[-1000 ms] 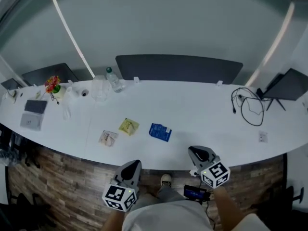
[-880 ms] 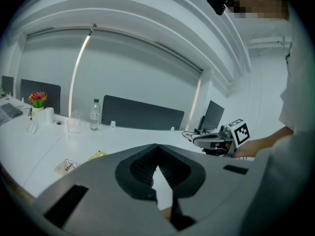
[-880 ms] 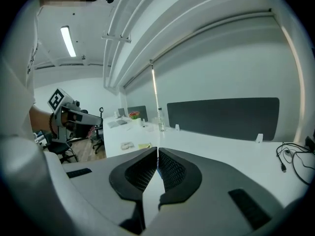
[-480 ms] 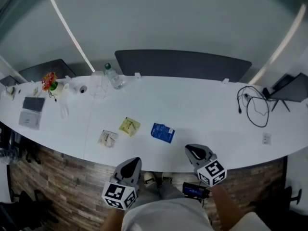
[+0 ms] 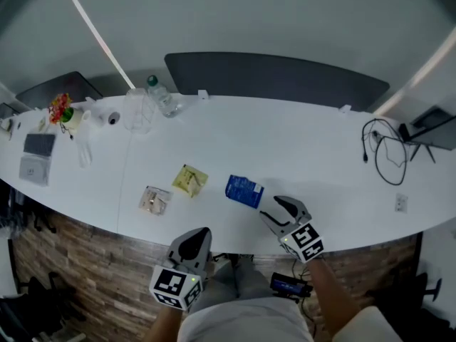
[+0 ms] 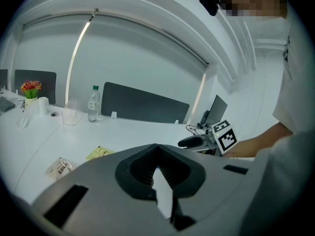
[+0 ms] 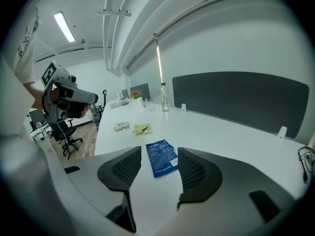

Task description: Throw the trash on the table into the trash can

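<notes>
On the smooth white counter [image 5: 306,155], the thin flat blue printed packet [image 5: 244,191] could have skidded away from the right tongs [image 5: 269,207], just opened and holding nothing, the left tongs [image 5: 201,234] pressed together.

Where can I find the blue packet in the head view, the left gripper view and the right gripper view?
Head view: the blue packet lies just below the centre, near the front edge of the table.
Left gripper view: it is not visible.
Right gripper view: it lies low in the centre.
Shared landmark: the yellow packet shows in all three views, to the left of the blue packet where both show.
</notes>
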